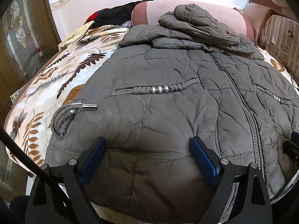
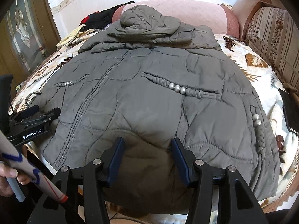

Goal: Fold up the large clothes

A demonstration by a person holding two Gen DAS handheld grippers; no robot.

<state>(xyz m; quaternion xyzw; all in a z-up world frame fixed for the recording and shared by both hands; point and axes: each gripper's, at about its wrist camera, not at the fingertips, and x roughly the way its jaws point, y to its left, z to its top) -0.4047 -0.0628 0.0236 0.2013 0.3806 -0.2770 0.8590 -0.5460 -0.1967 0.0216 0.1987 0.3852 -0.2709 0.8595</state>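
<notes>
Jacket (image 1: 168, 97), grey quilted, lay flat and zipped on the leaf-print blanket (image 1: 46, 85) over the bed, hood (image 2: 147, 21) folded down at the far end by the pink cushion (image 1: 229, 13). My left gripper (image 1: 148, 143) had its jaws spread wide over the near hem; my right gripper (image 2: 147, 144) likewise, jaws apart, nothing pinched. "GenRobot.AI" read on the left unit's side in the right wrist view.
</notes>
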